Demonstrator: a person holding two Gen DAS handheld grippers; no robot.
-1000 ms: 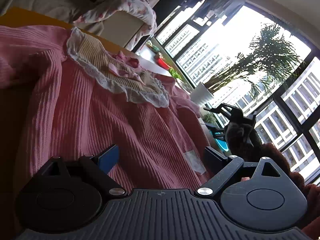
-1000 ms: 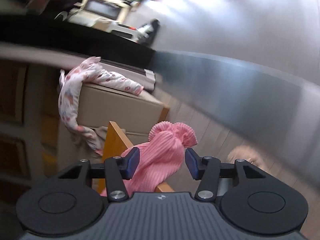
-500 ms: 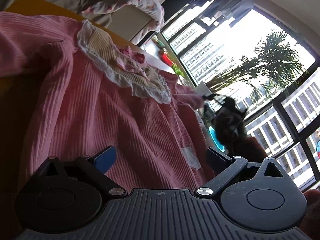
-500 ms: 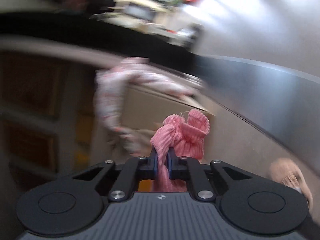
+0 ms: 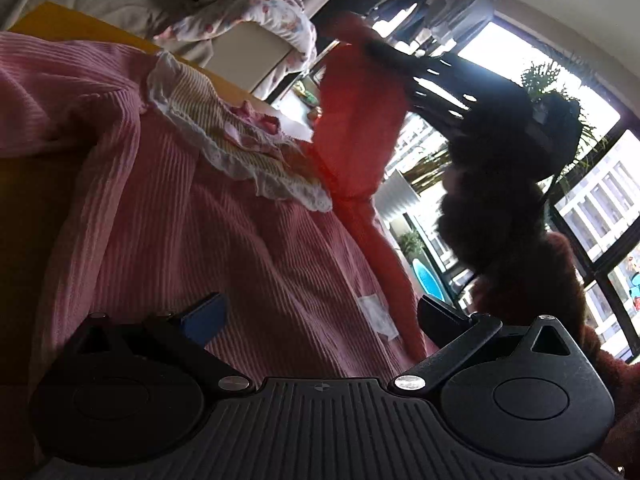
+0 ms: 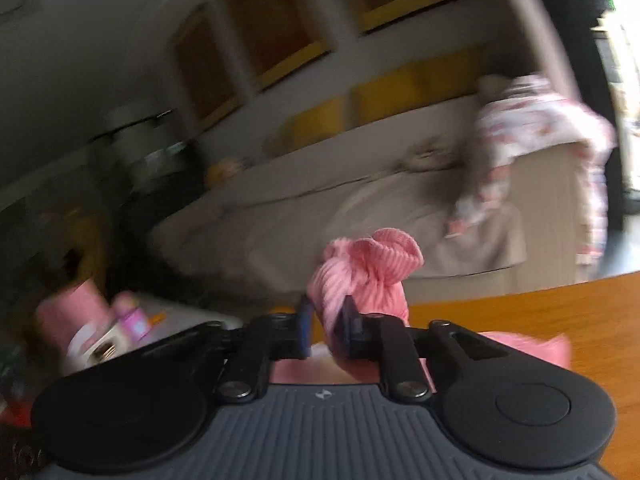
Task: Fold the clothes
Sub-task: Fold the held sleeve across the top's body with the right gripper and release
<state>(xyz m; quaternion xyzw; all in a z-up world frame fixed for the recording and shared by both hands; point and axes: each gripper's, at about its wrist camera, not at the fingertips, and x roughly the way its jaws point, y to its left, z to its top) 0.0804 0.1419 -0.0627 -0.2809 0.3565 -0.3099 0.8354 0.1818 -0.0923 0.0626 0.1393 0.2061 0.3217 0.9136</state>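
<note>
A pink ribbed knit garment point(image 5: 208, 216) with a lace-edged collar point(image 5: 224, 136) lies spread on the orange table point(image 5: 60, 26). My left gripper point(image 5: 320, 316) is open, low over the garment's lower part. My right gripper point(image 6: 326, 328) is shut on the pink sleeve cuff point(image 6: 368, 264) and holds it up off the table point(image 6: 560, 320). In the left wrist view the right gripper point(image 5: 480, 120) shows dark against the window, with the lifted sleeve point(image 5: 356, 132) hanging from it above the garment's right side.
A beige sofa point(image 6: 360, 208) stands behind the table with a white floral garment point(image 5: 256, 4) draped on its arm, also in the right wrist view point(image 6: 540, 128). A big window point(image 5: 600, 208) with plants lies to the right. Pink toys point(image 6: 88, 320) sit at the left.
My right gripper closed on the sleeve cuff, lifted it and swung it over toward the garment's body. My left gripper stayed open over the hem.
</note>
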